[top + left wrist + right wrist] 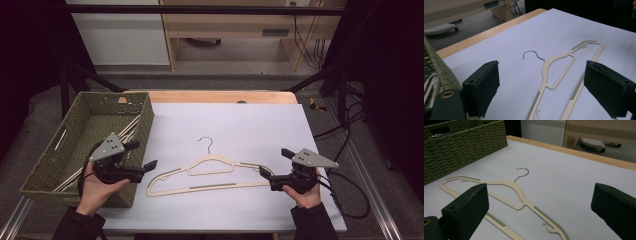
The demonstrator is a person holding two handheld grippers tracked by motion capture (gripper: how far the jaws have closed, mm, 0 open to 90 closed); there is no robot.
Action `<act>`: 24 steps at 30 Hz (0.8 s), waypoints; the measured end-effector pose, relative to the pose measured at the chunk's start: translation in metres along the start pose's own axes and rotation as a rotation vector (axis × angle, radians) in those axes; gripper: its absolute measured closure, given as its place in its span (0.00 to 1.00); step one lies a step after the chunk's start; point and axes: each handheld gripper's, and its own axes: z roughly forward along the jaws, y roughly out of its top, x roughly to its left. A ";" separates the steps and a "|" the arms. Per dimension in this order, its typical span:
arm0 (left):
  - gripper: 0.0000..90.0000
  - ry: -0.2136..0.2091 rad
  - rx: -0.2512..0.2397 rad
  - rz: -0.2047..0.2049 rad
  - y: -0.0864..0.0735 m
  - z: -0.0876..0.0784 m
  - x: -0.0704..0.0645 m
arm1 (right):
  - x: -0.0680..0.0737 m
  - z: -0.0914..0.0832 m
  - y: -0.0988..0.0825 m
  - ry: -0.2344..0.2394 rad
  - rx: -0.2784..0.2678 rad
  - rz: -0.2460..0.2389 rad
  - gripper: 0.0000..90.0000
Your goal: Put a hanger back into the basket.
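The jaws of the left gripper (148,156) are spread wide with nothing between them; those of the right gripper (273,165) are likewise parted and empty; a cream hanger (210,172) is laid flat on the white table (240,120) between the two, its metal hook (206,143) pointed away from the person; a woven green basket (142,125) is set just beside the left gripper, more hangers (127,131) held in it.

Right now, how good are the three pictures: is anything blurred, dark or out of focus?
High view: even light on the white table top, dark surroundings, the beige clothes hanger sharp. Left gripper view: hanger in focus, the near black pads of the left claw slightly soft. Right gripper view: the woven basket rather dim, the right claw a little soft; no glare.
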 end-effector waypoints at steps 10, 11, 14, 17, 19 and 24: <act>0.15 -0.048 0.038 0.021 -0.003 0.031 -0.027 | 0.001 0.000 0.000 0.002 -0.002 -0.005 0.03; 0.15 -0.051 0.050 0.023 -0.005 0.039 -0.032 | 0.000 0.000 0.000 0.001 -0.001 -0.001 0.03; 0.16 -0.066 0.067 0.011 -0.009 0.049 -0.037 | 0.000 0.000 0.001 0.001 -0.004 -0.006 0.03; 0.17 -0.073 0.098 0.015 -0.013 0.058 -0.041 | 0.000 -0.001 0.001 0.001 -0.006 0.001 0.03; 0.18 -0.071 0.113 0.006 -0.016 0.064 -0.042 | 0.000 -0.001 0.001 0.000 -0.005 -0.002 0.03; 0.21 -0.054 0.170 -0.030 -0.028 0.080 -0.039 | 0.001 -0.001 0.000 0.003 -0.001 -0.002 0.03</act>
